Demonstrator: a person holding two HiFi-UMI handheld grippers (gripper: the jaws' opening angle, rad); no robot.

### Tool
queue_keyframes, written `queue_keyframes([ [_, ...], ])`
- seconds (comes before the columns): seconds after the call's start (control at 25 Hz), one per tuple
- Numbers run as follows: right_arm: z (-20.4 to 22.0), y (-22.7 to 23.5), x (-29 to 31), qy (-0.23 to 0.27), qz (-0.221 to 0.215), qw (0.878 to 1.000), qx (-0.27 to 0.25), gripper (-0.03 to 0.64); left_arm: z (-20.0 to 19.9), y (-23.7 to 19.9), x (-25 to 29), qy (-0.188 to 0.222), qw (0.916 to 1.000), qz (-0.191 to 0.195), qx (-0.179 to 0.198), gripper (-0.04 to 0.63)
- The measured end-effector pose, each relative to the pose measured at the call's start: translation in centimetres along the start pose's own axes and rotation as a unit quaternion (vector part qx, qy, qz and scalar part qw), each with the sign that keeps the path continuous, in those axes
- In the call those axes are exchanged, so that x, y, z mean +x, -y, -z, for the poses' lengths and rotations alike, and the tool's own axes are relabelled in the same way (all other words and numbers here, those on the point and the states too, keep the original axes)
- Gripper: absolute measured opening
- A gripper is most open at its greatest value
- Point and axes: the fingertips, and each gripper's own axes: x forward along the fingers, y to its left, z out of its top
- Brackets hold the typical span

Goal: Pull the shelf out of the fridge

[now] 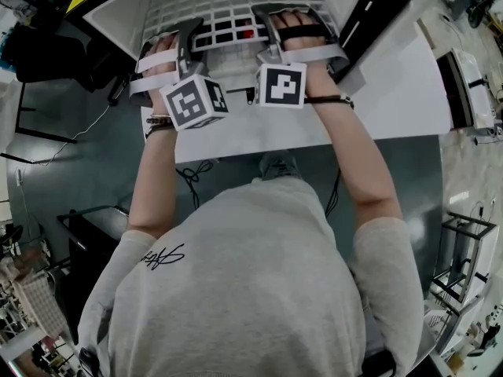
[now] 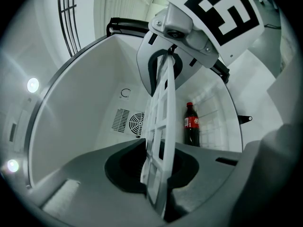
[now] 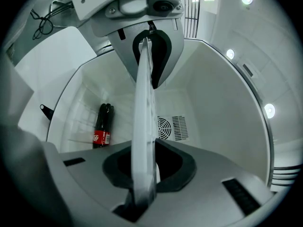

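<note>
standing beyond the gripped shelf (image 2: 170,117), a cola bottle (image 2: 191,126).

Lab or workshop, loose cables (image 1: 192,175) on grey floor (image 1: 71,155), metal racks (image 1: 465,246) around

White lattice shelf (image 1: 228,10) inside an open white fridge (image 1: 118,18), edge-on in both gripper views. Beneath it, a dark cola bottle (image 2: 191,126) with a red label, lying on a lower white grid (image 2: 214,110). Under the fridge, a white counter (image 1: 393,104); below that, grey floor (image 1: 71,155).
</note>
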Motion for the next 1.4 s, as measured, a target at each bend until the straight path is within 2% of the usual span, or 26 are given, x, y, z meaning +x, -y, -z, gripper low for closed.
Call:
queue_keyframes([
  [0.6, -0.1, -0.4, -1.6, 0.007, -0.011, 1.000, 0.013, 0.058, -0.6, 0.6, -1.2, -0.005, 0.9999, 0.007, -0.009, 0.044],
  [0.8, -0.4, 0.2, -2.2, 0.010, 0.000, 1.000, 0.009, 0.060, -0.6, 0.8, -1.9, -0.008, 0.9998, 0.013, -0.011, 0.046],
  [1.4, -0.7, -0.8, -3.0, 0.011, -0.024, 0.999, 0.021, 0.060, -0.6, 1.0, -2.6, -0.009, 0.9997, 0.011, -0.020, 0.049],
])
